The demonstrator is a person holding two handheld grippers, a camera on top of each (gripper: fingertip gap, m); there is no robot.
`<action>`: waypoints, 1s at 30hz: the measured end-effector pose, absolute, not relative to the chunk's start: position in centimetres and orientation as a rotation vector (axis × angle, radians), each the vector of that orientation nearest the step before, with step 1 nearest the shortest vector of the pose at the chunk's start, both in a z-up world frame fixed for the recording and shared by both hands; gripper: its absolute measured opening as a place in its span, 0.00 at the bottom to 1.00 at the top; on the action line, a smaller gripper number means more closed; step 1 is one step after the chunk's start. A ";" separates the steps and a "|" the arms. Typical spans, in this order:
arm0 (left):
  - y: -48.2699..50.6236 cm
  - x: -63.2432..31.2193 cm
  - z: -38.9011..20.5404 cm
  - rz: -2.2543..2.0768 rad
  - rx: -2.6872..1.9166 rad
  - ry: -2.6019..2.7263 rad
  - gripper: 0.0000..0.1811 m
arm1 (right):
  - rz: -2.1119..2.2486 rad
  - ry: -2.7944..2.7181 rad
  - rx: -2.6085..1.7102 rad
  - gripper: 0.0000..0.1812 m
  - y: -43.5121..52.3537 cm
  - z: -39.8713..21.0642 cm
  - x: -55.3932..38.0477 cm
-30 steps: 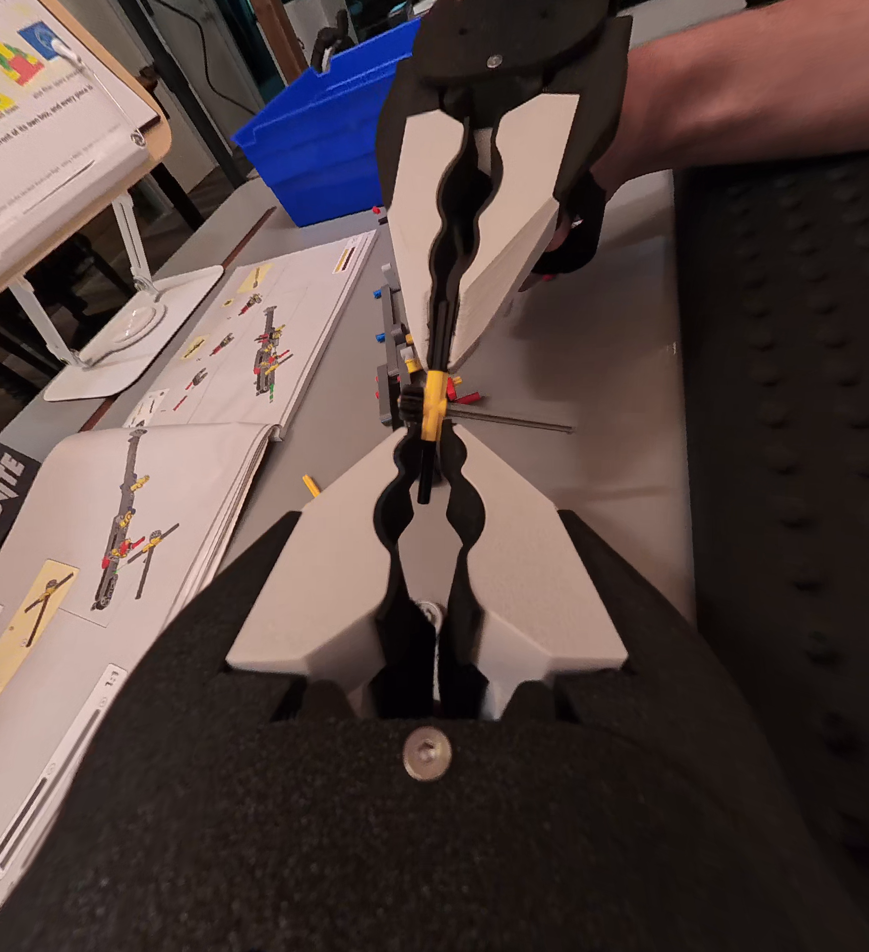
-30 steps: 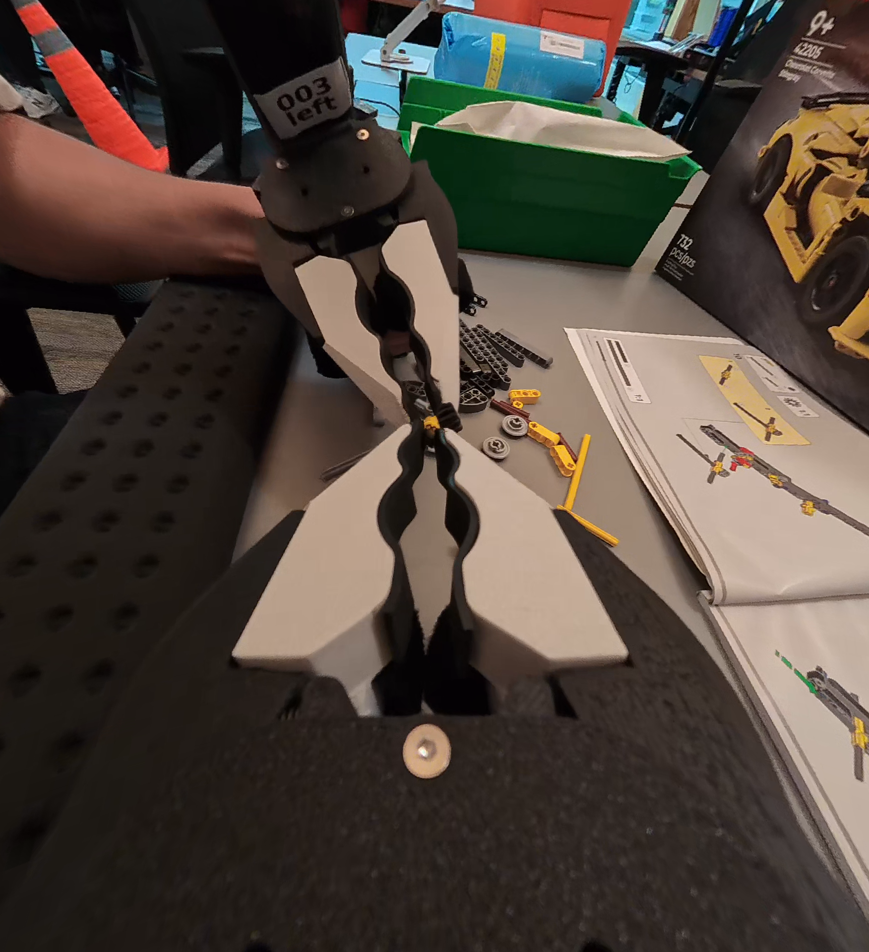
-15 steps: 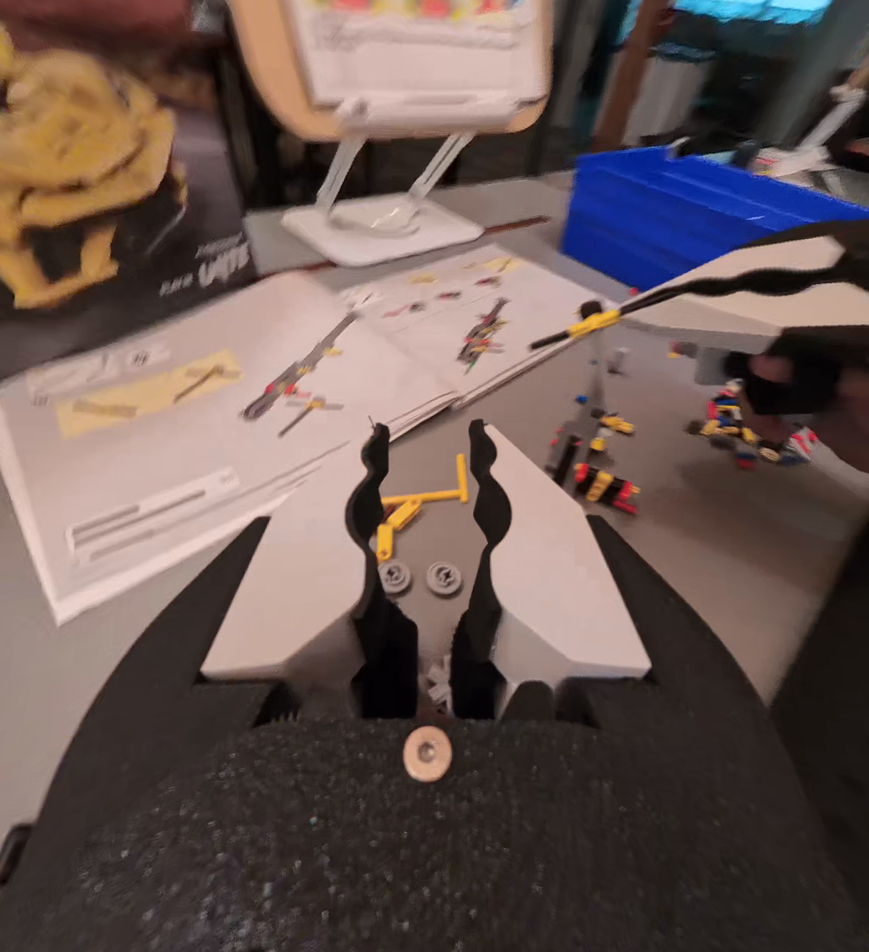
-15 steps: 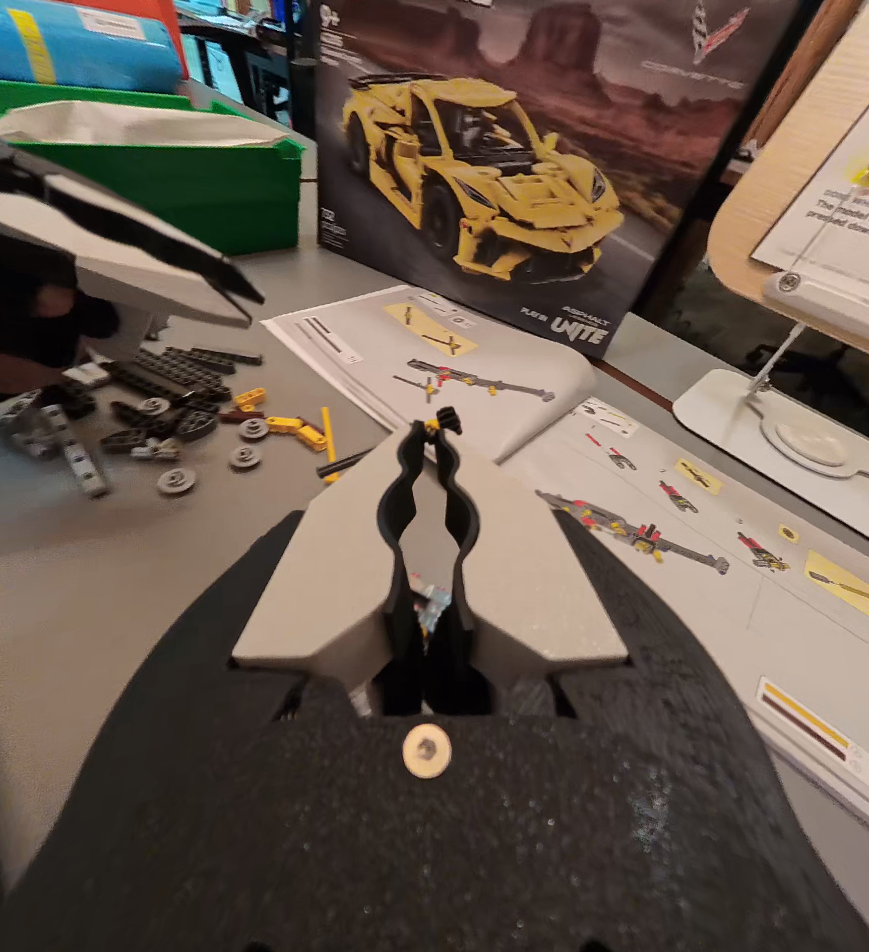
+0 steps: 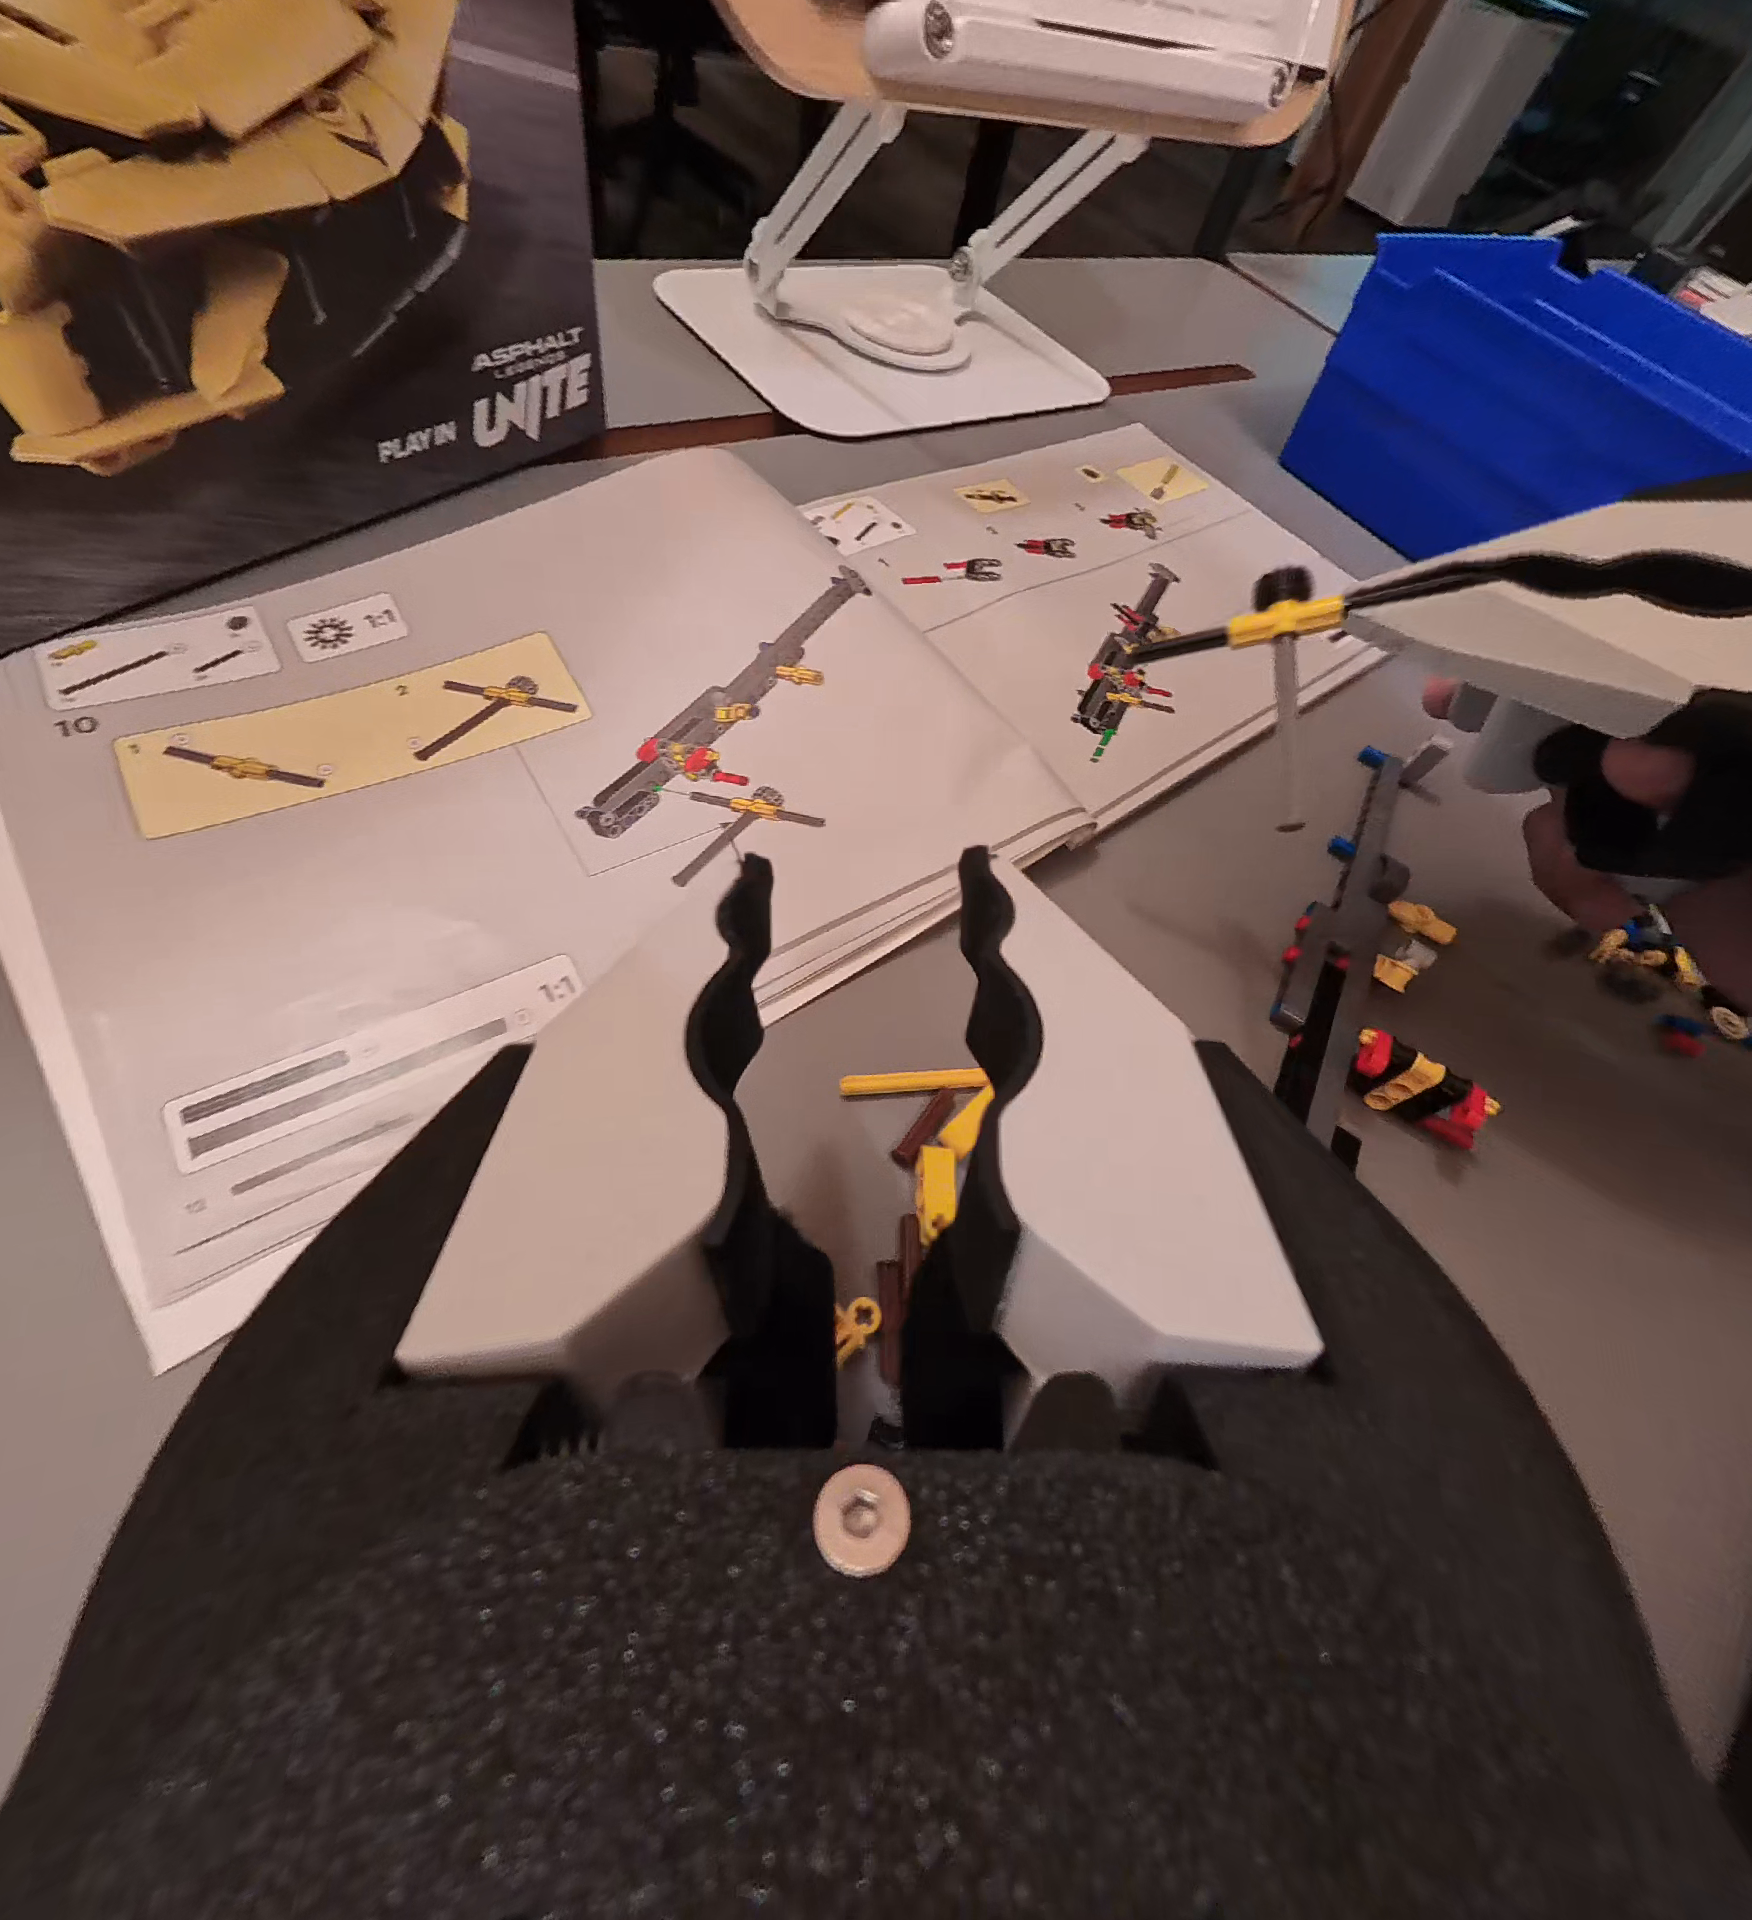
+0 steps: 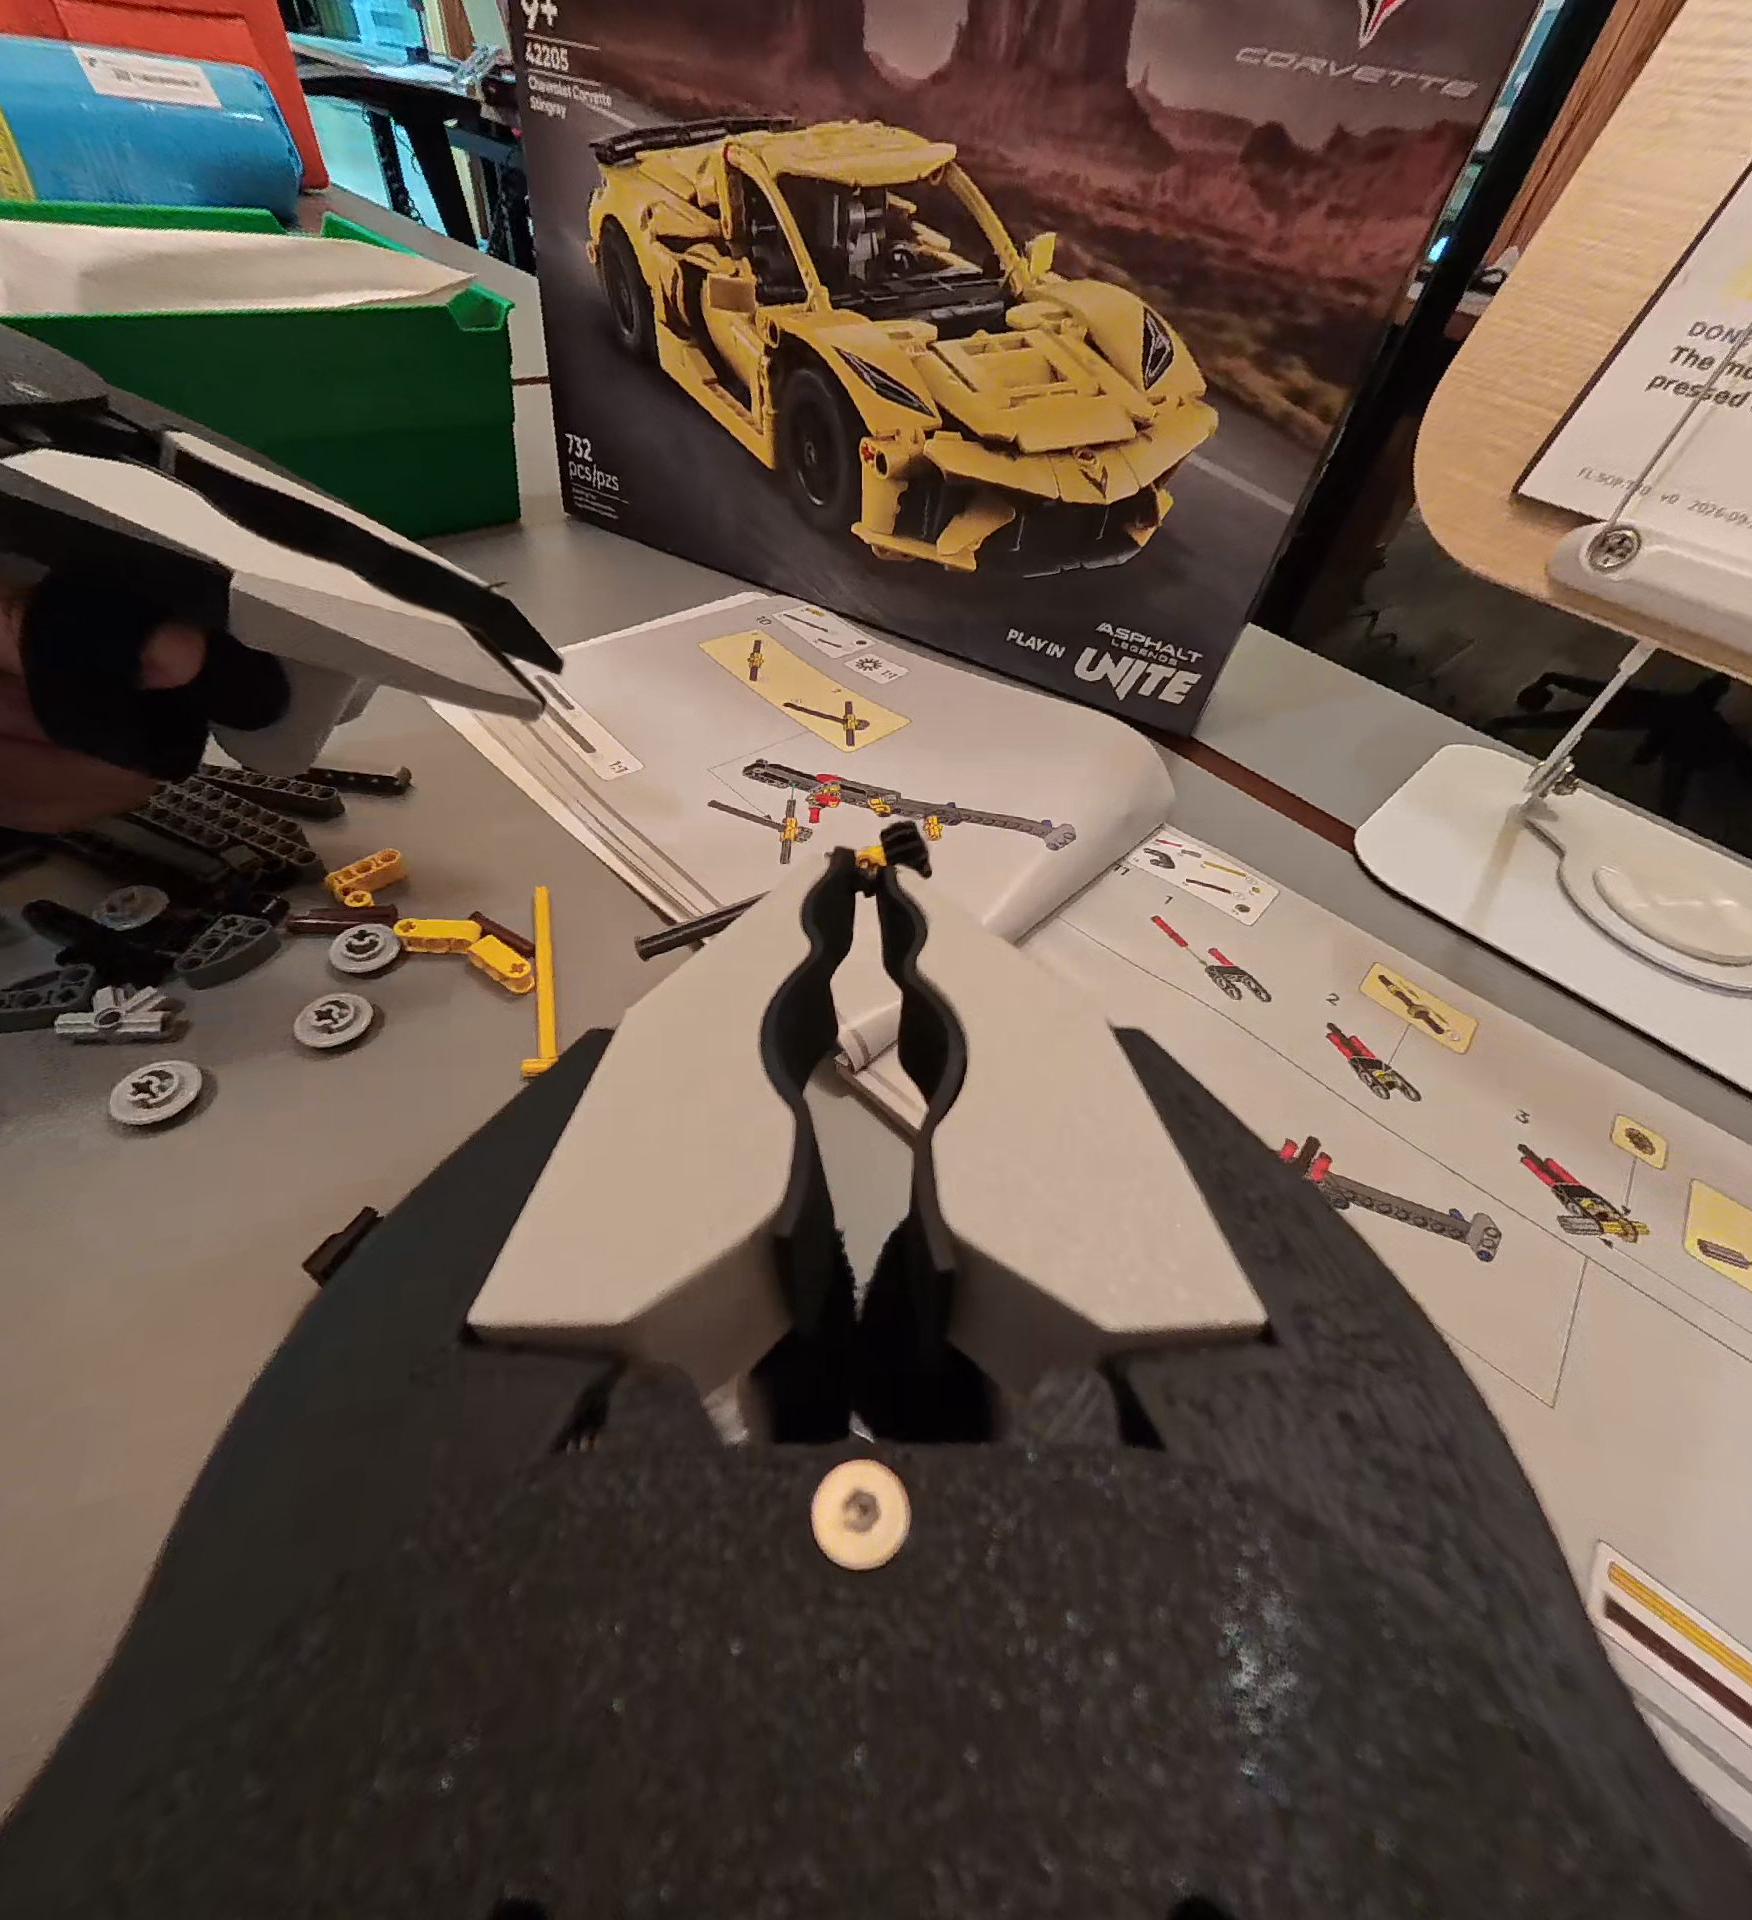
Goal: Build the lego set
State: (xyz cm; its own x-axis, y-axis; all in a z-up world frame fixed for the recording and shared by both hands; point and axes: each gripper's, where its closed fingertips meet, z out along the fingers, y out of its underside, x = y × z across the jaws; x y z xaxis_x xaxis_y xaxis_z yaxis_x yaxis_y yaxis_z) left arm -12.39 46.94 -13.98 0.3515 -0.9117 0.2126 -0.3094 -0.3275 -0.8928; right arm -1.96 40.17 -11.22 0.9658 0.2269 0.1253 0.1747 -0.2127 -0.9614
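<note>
My left gripper is open and empty, above loose yellow and brown pins on the table. It also shows at the left of the right wrist view. My right gripper is shut on a small axle assembly: a yellow connector, a black gear and a black axle sticking out to the left. In the left wrist view the right gripper holds this assembly in the air over the open instruction booklet, with a grey axle hanging down.
A grey beam assembly and a red, yellow and black sub-build lie at the right. Loose beams, discs and pins lie at the left. The set's box, a green bin, a blue bin and a white stand ring the table. The left gripper's tips are roughly 12 cm from the right gripper's.
My left gripper has let go of the axle assembly and opened. Both grippers have swung apart and now face the booklet. The right gripper keeps the assembly.
</note>
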 end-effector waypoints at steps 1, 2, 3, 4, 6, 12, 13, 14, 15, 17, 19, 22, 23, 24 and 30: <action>46.7 -12.1 -13.9 -0.979 -1.821 1.089 0.19 | 0.064 -0.293 -1.797 0.02 40.2 -11.3 -2.0; 46.5 -11.9 -13.9 -0.992 -1.817 1.099 0.19 | 0.085 -0.288 -1.792 0.02 40.3 -11.2 -2.1; 46.4 -11.7 -14.0 -0.997 -1.822 1.106 0.19 | 0.106 -0.279 -1.794 0.02 40.3 -11.3 -2.2; 46.3 -11.5 -14.2 -0.992 -1.828 1.114 0.19 | 0.122 -0.267 -1.799 0.02 40.4 -11.3 -2.2; 46.2 -11.3 -14.3 -0.981 -1.816 1.137 0.19 | 0.139 -0.257 -1.799 0.02 40.6 -11.3 -2.2; 43.3 -10.4 -12.5 -1.217 -1.727 1.184 0.19 | 0.170 -0.296 -1.812 0.02 40.4 -11.6 -3.2; 42.1 -10.2 -11.9 -1.312 -1.700 1.204 0.19 | 0.168 -0.312 -1.814 0.02 40.2 -11.6 -3.5; 41.2 -10.1 -11.4 -1.376 -1.676 1.222 0.19 | 0.166 -0.331 -1.810 0.02 40.1 -11.4 -4.0; 40.6 -9.9 -11.2 -1.403 -1.654 1.239 0.19 | 0.170 -0.351 -1.810 0.02 39.9 -11.3 -4.4; 39.4 -9.7 -11.1 -1.406 -1.614 1.294 0.19 | 0.182 -0.378 -1.812 0.02 39.4 -11.0 -5.5; 38.5 -9.4 -11.6 -1.371 -1.598 1.355 0.19 | 0.164 -0.395 -1.803 0.02 38.9 -10.5 -6.4; 38.2 -9.1 -12.4 -1.285 -1.601 1.387 0.15 | 0.080 -0.408 -1.820 0.02 38.3 -10.5 -6.9; 38.1 -9.1 -12.3 -1.280 -1.587 1.388 0.11 | 0.079 -0.415 -1.817 0.02 38.0 -10.5 -7.3; 37.9 -9.2 -12.1 -1.292 -1.576 1.393 0.09 | 0.077 -0.409 -1.812 0.02 37.7 -10.4 -7.5; 35.8 -9.4 -11.6 -1.365 -1.546 1.412 0.18 | 0.068 -0.298 -1.777 0.02 35.8 -9.6 -8.0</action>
